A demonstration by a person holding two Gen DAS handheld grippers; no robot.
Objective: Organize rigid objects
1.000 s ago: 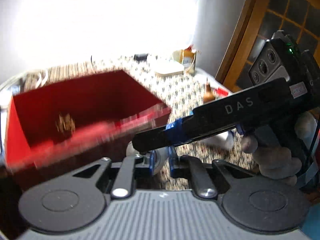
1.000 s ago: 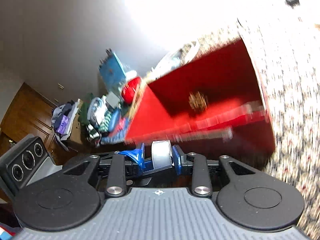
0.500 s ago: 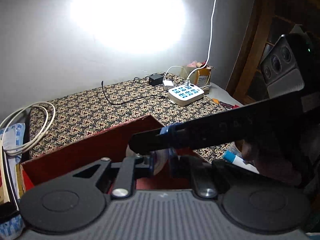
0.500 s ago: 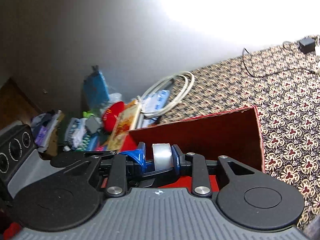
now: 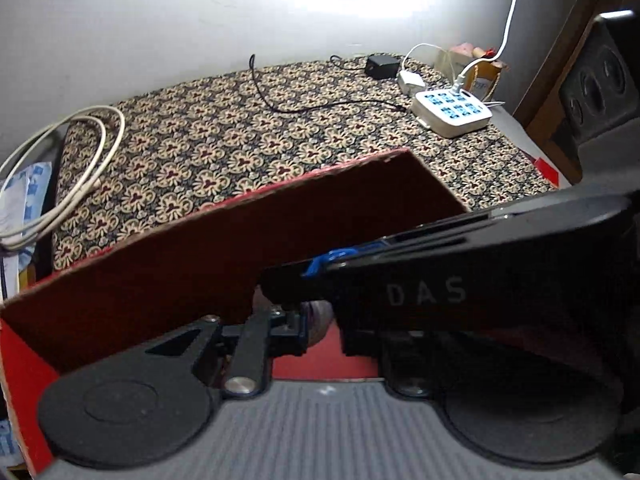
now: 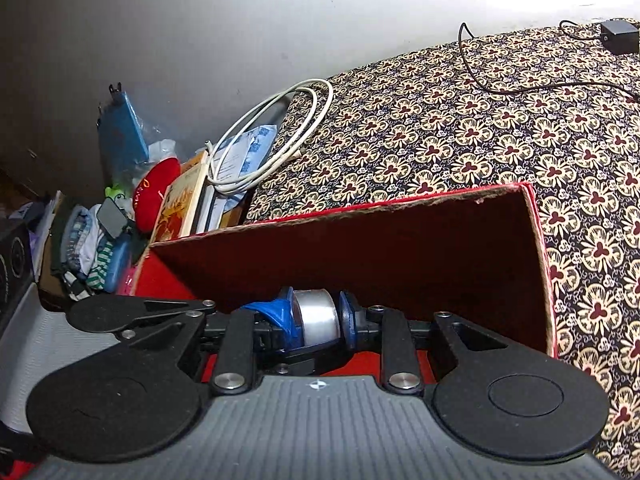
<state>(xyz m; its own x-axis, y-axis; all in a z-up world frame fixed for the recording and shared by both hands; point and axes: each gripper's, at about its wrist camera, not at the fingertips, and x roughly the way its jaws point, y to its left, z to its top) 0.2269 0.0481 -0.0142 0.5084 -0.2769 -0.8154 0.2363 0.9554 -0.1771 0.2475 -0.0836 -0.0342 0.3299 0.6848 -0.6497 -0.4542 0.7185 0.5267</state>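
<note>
Since a second ago, both wrist views have swung from a blurred look into the open red cardboard box (image 6: 400, 248) to a steadier, closer one. Its far wall now fills the middle of each view and its red floor shows just ahead of the gripper bodies. Judged from this, both hands have carried their load down into the box mouth, and the placing step appears close; release has not begun.

The right gripper (image 6: 316, 320) is clamped on a small silver roll of tape (image 6: 316, 318), with a blue pad pressed on each flat face. The roll sat between these pads a second ago too, and the grip has tightened slightly since. The roll hangs above the box floor, inside the box walls; whether it touches the floor cannot be told.

The left gripper (image 5: 320, 320) has its jaws together on what looks like the same pale roll, visible only as a sliver. The right gripper's black body crosses in front and hides the pads.

Orientation of the roll: it is a short cylinder, wider than it is long. In the right wrist view its axis runs left to right, from pad to pad, roughly level. The curved silver band faces the camera.

The box rests on a bed covered with a dark floral-patterned cloth (image 6: 480, 128).
</note>
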